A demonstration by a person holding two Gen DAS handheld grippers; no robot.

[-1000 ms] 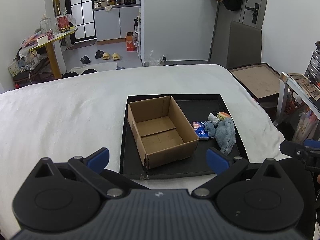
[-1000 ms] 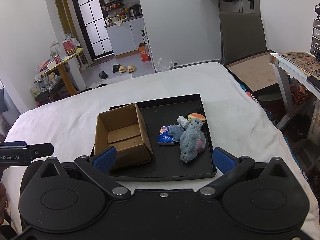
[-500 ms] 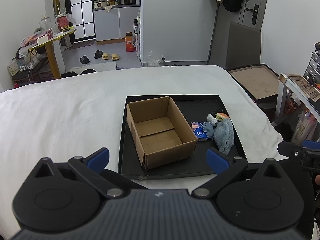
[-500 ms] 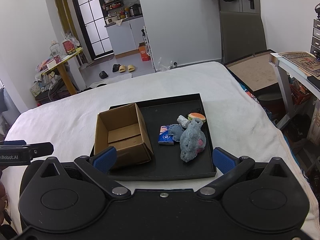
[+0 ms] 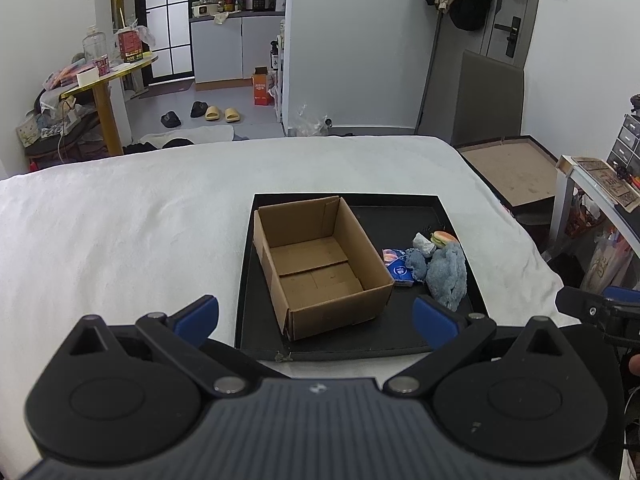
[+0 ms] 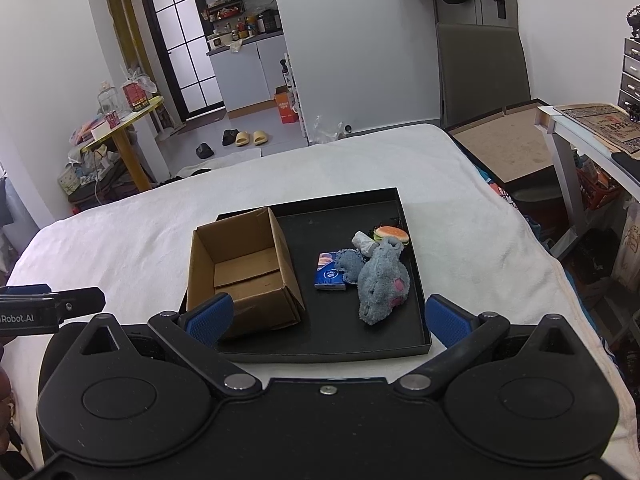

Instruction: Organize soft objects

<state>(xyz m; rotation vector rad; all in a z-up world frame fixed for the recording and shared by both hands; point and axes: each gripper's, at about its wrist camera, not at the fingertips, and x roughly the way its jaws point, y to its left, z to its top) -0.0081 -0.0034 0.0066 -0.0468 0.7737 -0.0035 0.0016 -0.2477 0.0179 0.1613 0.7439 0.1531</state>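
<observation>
An empty open cardboard box (image 5: 320, 264) (image 6: 244, 268) stands on the left half of a black tray (image 5: 420, 344) (image 6: 340, 216) on the white bed. To its right on the tray lie a blue-grey plush toy (image 5: 448, 272) (image 6: 382, 280), a blue tissue packet (image 5: 396, 266) (image 6: 329, 272), a small burger toy (image 5: 443, 237) (image 6: 392, 235) and a small grey item (image 5: 423, 243) (image 6: 363, 242). My left gripper (image 5: 316, 316) is open and empty, held before the tray's near edge. My right gripper (image 6: 326, 318) is open and empty, also short of the tray.
The white bed (image 5: 120, 232) surrounds the tray. A white table (image 6: 580, 124) and a brown board (image 6: 504, 144) stand right of the bed. A yellow table (image 5: 108, 76) with clutter is at the far left; slippers (image 5: 218, 113) lie on the floor beyond.
Both grippers have barely shifted; the left view has drifted slightly, so the tray sits a little farther. Jaws stay open.
</observation>
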